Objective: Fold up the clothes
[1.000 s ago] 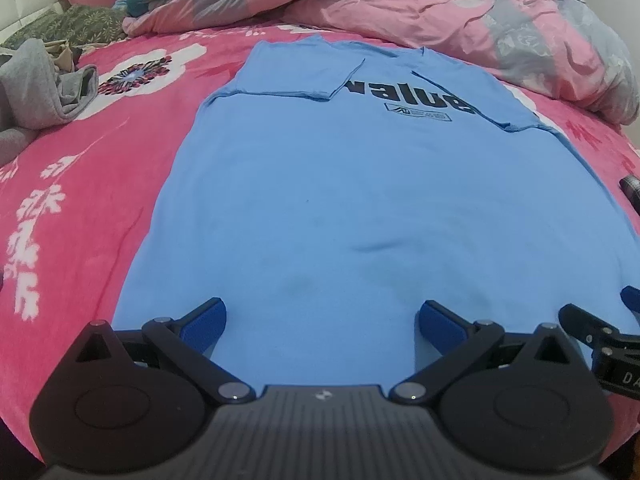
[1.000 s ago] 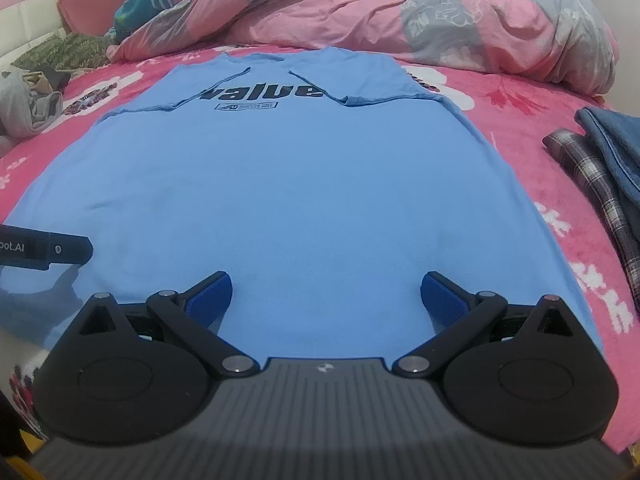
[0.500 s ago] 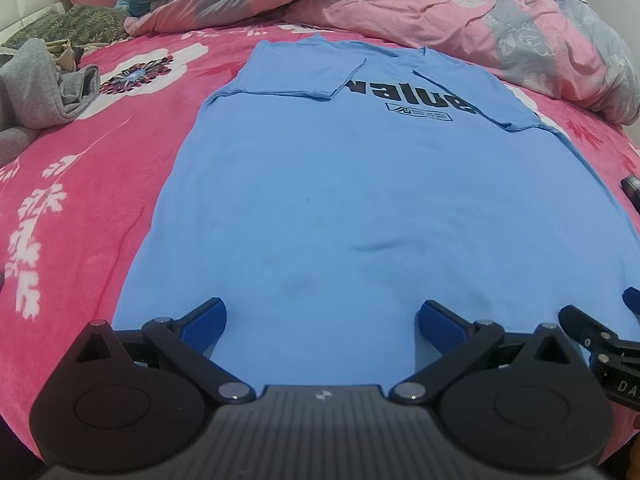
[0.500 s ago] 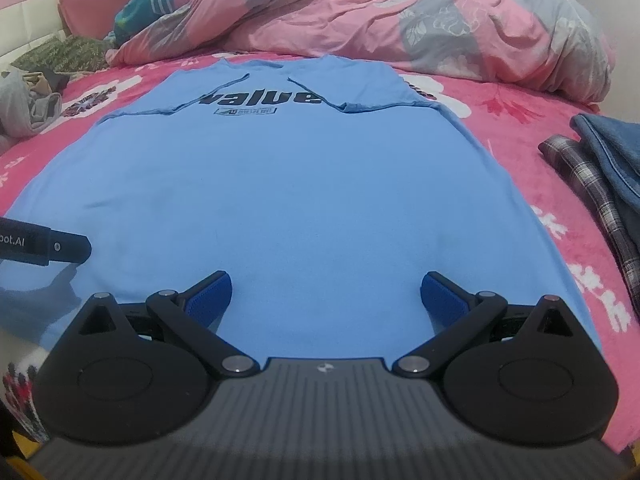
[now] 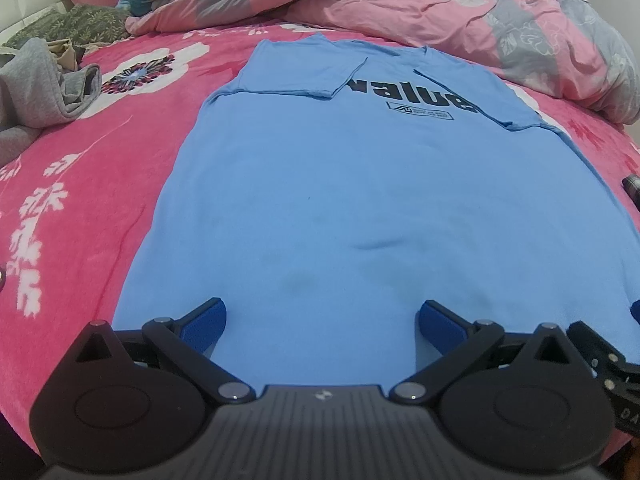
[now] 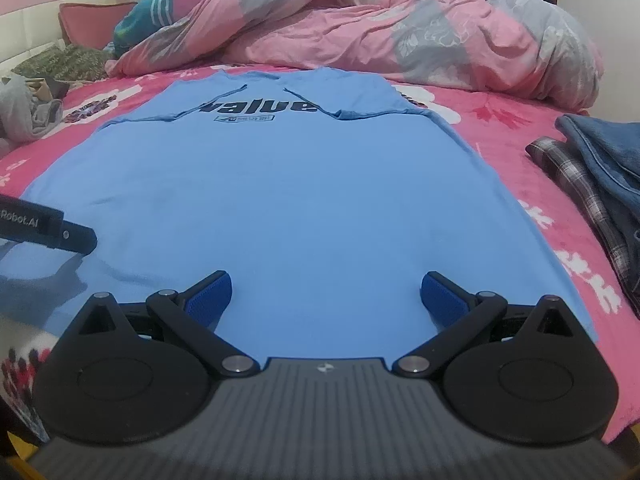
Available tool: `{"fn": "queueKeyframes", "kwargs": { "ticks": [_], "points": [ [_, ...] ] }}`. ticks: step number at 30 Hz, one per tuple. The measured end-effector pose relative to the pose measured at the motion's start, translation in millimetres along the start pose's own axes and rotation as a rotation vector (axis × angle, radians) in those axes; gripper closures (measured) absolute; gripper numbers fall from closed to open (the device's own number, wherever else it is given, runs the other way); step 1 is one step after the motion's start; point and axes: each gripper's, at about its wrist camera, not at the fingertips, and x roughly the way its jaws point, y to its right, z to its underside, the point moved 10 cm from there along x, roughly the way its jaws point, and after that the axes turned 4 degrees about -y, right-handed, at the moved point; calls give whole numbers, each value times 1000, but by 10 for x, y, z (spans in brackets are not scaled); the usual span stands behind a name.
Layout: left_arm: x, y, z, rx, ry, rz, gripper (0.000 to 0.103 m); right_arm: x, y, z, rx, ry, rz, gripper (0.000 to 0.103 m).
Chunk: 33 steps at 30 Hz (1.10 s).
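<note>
Blue T-shirt [image 5: 360,184] reads "value"; left tongs [image 5: 322,320] and right tongs [image 6: 326,296] gape wide, empty.

A light blue T-shirt [image 5: 360,208] [image 6: 288,200] lies flat and face up on the bed, its hem nearest the cameras and its neck toward the far end. Both short sleeves are folded inward over the chest, partly covering the black printed word "value" (a small boxed logo sits just beneath it). The body is smooth, with faint creases.
</note>
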Motion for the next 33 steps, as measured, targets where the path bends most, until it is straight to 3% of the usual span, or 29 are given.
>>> {"fn": "queueKeyframes", "kwargs": {
  "ticks": [12,24,33],
  "points": [
    [1,2,-2,4,1,-11,0,-118,29,98,-17,23,-28,1],
    [-26,52,28,32,67,-66,0,-135,8,144,-11,71,-39,1],
    [-456,-81,249,13,218,-51,0,-194,36,179,-42,120,-76,1]
  ]
}}
